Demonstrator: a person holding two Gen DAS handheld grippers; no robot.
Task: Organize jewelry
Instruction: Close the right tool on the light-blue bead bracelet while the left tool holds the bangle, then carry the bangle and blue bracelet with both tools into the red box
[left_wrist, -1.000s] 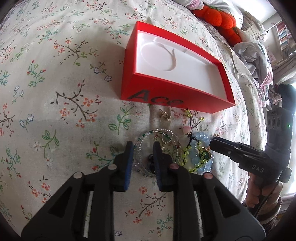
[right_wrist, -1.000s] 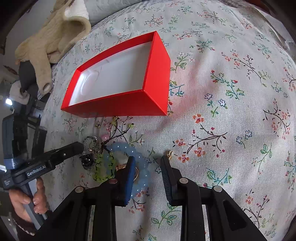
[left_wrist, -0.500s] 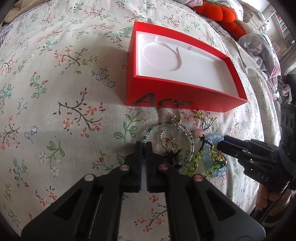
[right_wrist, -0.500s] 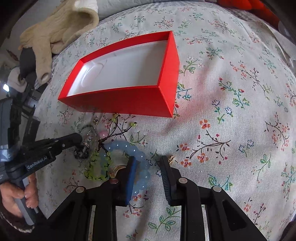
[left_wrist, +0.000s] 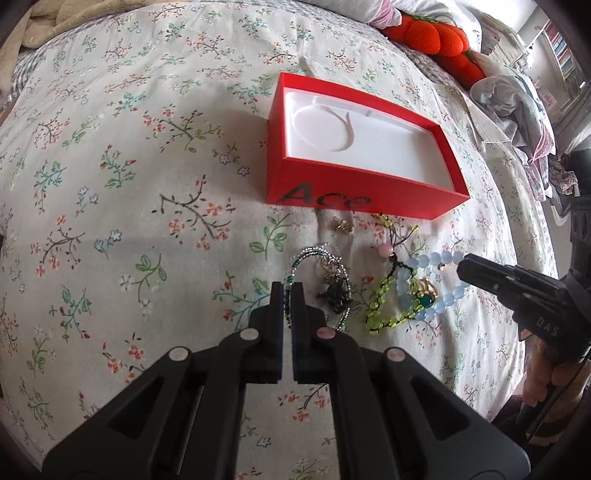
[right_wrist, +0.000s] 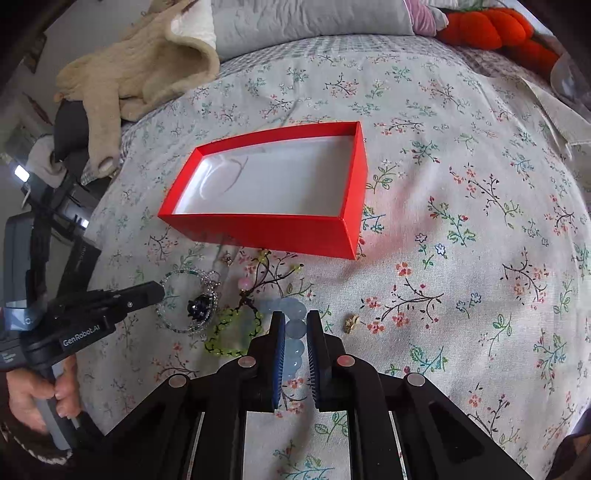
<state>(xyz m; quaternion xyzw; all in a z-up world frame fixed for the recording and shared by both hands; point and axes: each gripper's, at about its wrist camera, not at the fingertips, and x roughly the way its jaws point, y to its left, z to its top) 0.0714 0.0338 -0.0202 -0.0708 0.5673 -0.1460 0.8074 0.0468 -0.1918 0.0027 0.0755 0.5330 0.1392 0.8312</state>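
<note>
Both tongs clamped, each on its own piece. Left tongs (left_wrist: 287, 295): nearly closed, pinching the near-left edge of the clear-and-green seed-bead bracelet (left_wrist: 301, 259). Its loop runs away from the tips, with a dark beaded charm (left_wrist: 336, 295) lying inside it on the right.

Right tongs (right_wrist: 296, 325): narrow, gripping the pale blue bead bracelet (right_wrist: 294, 328), beads visible between the pads. In the left wrist view those tongs come in from the right, with the tips on the far-right part of the blue loop (left_wrist: 424, 291).

Rest of the pile sits on the floral bedspread (left_wrist: 147, 184), just near of the red box (left_wrist: 354, 184):
- yellow-green bead bracelet (left_wrist: 384, 306), overlapping the blue one
- green-and-gold pendant (left_wrist: 426, 295) inside the blue loop
- pink bead on a dark cord (left_wrist: 385, 250) between pile and box
- small gold earring (left_wrist: 343, 226) close to the box's near wall
- another small gold piece (right_wrist: 352, 321) alone, just right of my right tongs

Red box is open, white moulded insert, nothing in it; "Ace" is printed on the near wall. Orange plush (left_wrist: 436, 37) at far right, beige knit garment (right_wrist: 140, 66) at far left of the bed.
</note>
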